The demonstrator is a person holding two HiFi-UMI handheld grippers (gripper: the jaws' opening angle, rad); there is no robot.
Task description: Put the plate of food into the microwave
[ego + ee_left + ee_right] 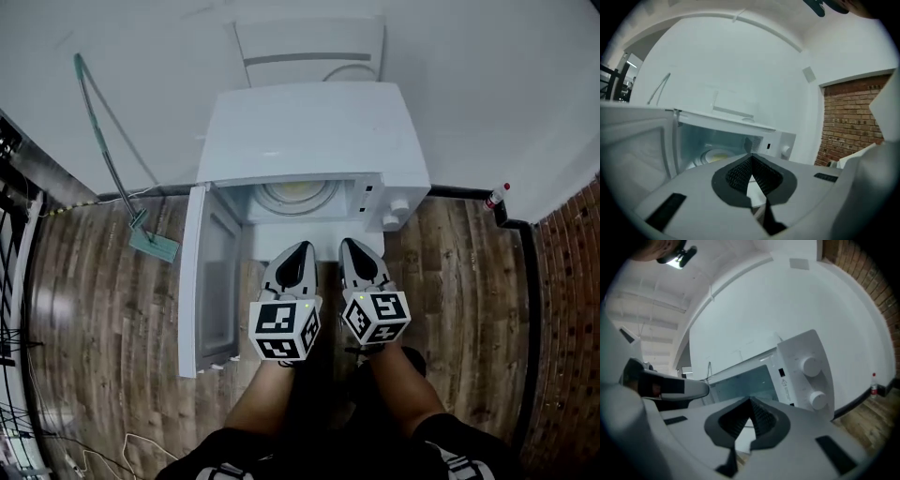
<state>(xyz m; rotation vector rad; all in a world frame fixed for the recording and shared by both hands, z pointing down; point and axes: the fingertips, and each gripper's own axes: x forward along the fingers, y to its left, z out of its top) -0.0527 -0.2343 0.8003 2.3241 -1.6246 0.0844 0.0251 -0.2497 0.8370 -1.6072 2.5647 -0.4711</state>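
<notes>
A white microwave (314, 141) stands against the wall with its door (199, 281) swung open to the left. Inside, a plate of yellowish food (295, 194) rests on the turntable; it shows in the left gripper view as a pale plate (715, 156) in the lit cavity. My left gripper (302, 247) hovers just before the opening, jaws shut with nothing between them. My right gripper (349, 244) hangs beside it, also shut and empty, below the control panel with its two knobs (811, 365). Neither gripper touches the plate.
A mop (117, 169) leans on the wall at the left, its head on the wooden floor. A red-capped bottle (496, 196) stands by the baseboard at right, near a brick wall (572, 309). A metal rack (14, 225) and cables line the left edge.
</notes>
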